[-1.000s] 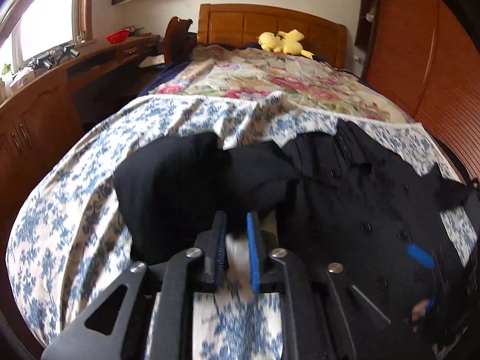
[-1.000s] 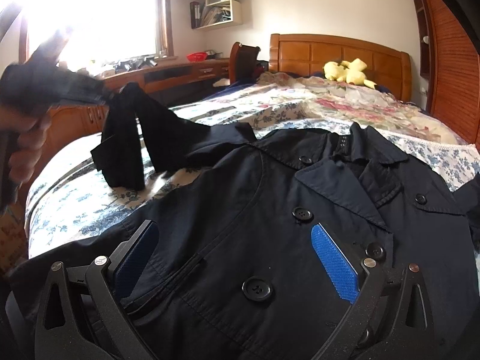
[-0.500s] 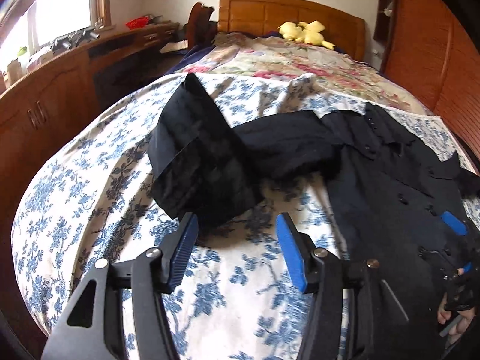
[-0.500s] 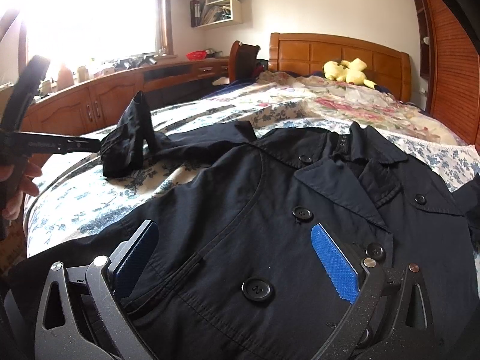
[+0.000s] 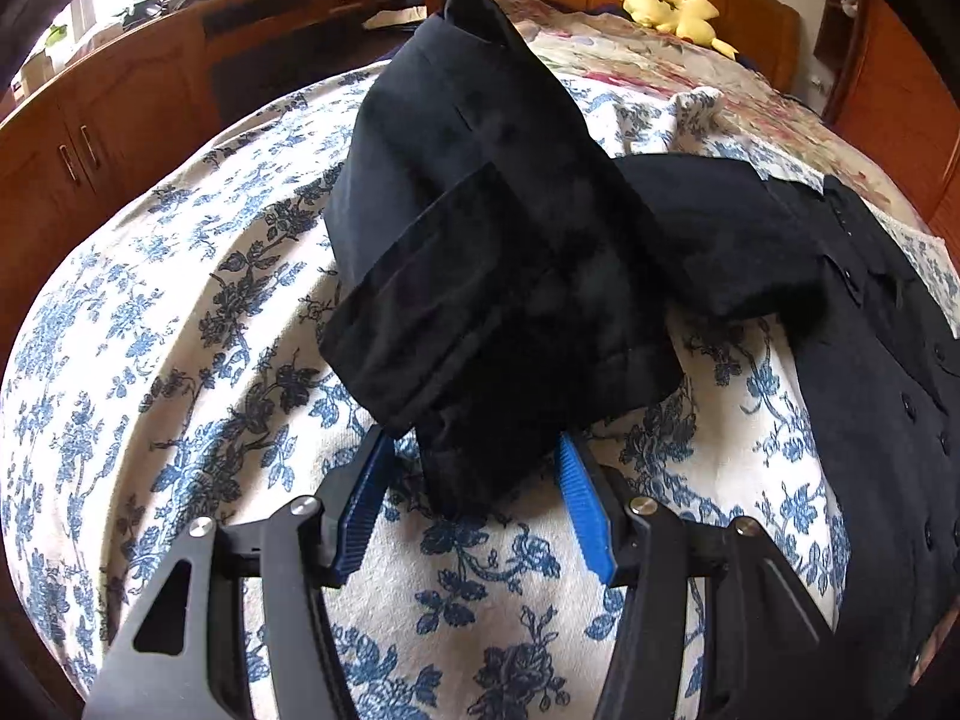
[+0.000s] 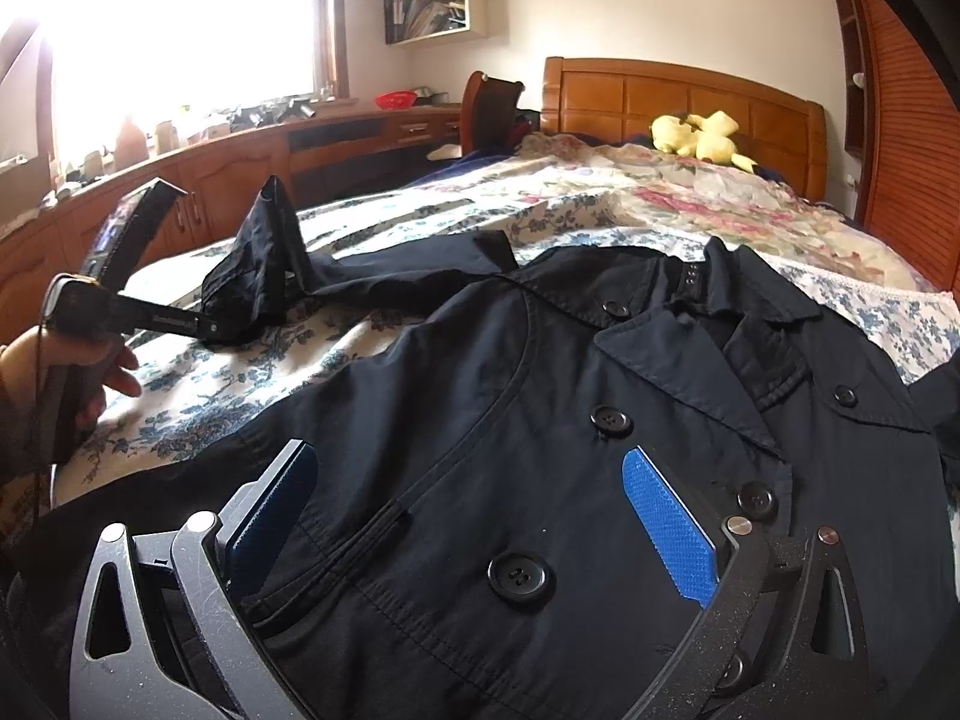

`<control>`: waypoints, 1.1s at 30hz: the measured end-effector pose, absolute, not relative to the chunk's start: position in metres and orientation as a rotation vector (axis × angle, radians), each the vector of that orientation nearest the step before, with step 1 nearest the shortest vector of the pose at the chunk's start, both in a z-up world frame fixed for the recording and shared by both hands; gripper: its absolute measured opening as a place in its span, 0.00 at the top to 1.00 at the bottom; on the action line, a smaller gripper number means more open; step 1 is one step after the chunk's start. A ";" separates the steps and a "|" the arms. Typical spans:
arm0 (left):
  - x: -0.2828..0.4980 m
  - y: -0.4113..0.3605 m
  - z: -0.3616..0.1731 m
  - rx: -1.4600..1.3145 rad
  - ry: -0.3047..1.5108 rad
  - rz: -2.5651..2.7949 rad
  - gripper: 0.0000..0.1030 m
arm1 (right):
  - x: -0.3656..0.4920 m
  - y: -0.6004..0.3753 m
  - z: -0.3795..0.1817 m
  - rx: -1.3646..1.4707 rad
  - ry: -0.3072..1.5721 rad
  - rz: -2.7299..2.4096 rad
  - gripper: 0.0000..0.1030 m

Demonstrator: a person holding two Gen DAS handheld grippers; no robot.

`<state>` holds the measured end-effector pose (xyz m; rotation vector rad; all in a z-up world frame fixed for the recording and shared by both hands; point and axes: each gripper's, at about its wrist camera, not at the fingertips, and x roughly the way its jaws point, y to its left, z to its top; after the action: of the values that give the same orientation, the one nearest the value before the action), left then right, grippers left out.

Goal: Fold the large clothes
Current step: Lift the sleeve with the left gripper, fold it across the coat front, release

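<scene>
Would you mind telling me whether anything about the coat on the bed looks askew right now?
Yes: the coat's sleeve lies bunched, its cuff end sticking up, beside the flat coat, between the left gripper's open jaws.

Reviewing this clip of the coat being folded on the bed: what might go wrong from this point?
1. The left gripper has just been opening; the bunched sleeve cuff sits between its pads, apparently ungripped, so a re-grasp may catch only some layers.
2. The right gripper rests open on the coat front, pinching nothing; pulling the sleeve may drag the coat askew.

Blown-out window (image 6: 180, 30) glare, fisheye-warped edges.
</scene>
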<state>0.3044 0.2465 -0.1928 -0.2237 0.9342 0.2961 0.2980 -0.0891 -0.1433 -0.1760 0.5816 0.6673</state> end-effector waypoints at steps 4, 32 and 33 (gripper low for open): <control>0.310 0.244 -0.190 -0.194 0.945 0.302 0.85 | 0.301 -0.088 -0.145 -0.169 0.598 0.666 0.00; 0.205 0.045 0.010 0.009 0.554 -0.205 0.99 | 0.223 -0.190 -0.106 -0.202 0.612 0.494 0.00; 0.199 0.041 0.011 0.012 0.554 -0.216 0.99 | 0.222 -0.193 -0.105 -0.197 0.615 0.491 0.00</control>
<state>0.1995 0.0415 0.0110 0.0116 0.5542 -0.2155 0.2221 -0.1933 -0.1053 -0.1973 0.6149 0.4910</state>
